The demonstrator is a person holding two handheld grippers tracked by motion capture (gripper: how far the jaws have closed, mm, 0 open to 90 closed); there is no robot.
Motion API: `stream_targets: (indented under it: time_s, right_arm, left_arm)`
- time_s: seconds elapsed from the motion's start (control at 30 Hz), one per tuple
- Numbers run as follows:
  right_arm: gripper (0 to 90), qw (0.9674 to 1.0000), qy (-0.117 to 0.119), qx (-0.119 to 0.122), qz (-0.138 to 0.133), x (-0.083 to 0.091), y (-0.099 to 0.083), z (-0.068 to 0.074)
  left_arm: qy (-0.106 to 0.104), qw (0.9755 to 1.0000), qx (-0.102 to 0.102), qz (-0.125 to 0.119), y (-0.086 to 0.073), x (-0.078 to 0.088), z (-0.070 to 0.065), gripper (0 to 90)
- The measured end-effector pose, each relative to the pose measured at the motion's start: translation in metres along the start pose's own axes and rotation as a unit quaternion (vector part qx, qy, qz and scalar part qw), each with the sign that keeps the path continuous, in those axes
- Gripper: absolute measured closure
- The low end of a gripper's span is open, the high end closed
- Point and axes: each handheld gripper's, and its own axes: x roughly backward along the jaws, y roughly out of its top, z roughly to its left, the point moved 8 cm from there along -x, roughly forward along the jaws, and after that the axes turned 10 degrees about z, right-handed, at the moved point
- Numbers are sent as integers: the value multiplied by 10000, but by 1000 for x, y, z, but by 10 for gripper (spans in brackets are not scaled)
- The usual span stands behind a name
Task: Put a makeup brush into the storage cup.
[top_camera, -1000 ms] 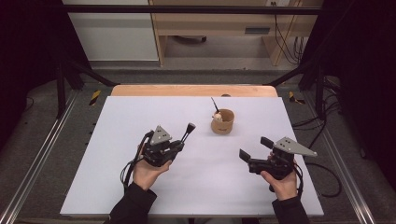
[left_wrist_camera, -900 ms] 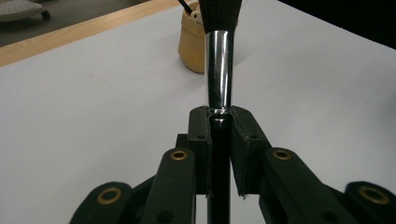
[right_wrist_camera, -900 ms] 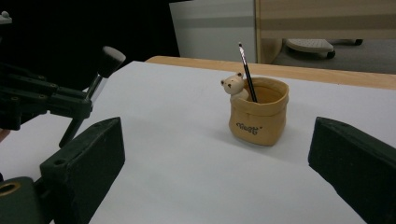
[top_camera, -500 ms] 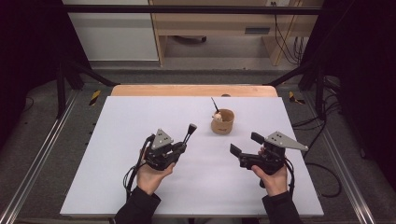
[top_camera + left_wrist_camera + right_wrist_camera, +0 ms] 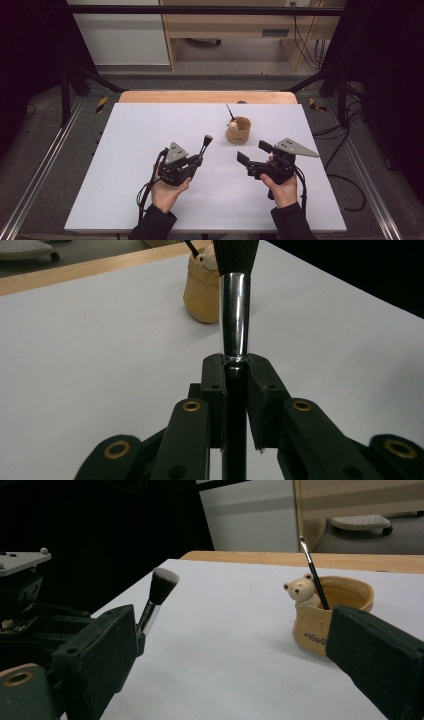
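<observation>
The left tool (image 5: pixel 196 161) is gripping a makeup brush (image 5: pixel 205 145), bristles pointing far-right toward the bear pot (image 5: pixel 238 130); the right tool (image 5: pixel 255 154), jaws open, is sitting nearer.

Left tool (image 5: pixel 199 159) clamped tight, right tool (image 5: pixel 254 156) spread wide, both held low.
</observation>
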Motion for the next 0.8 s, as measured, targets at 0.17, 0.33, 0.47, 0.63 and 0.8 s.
stream_targets:
  time_s: [0.17, 0.33, 0.47, 0.63, 0.8]
  right_arm:
    - [78, 10000, 60, -22, 35, -6, 0, 5]
    - [84, 9999, 107, -60, 29, -10, 1, 9]
    - [91, 9998, 129, -127, 16, -13, 2, 11]
    - [109, 9996, 205, -206, 2, -16, 2, 14]
    - [125, 9994, 268, -227, 45, -20, 1, 18]
  left_arm:
    - [-4, 10000, 39, -61, 1, 0, -2, 788]
    - [-7, 9999, 40, -106, 3, -2, -7, 788]
    - [-1, 9999, 47, -118, 4, -3, -9, 788]
    - [7, 9999, 38, -131, 4, -4, -13, 788]
    - [-1, 9998, 61, -186, 6, -5, -17, 788]
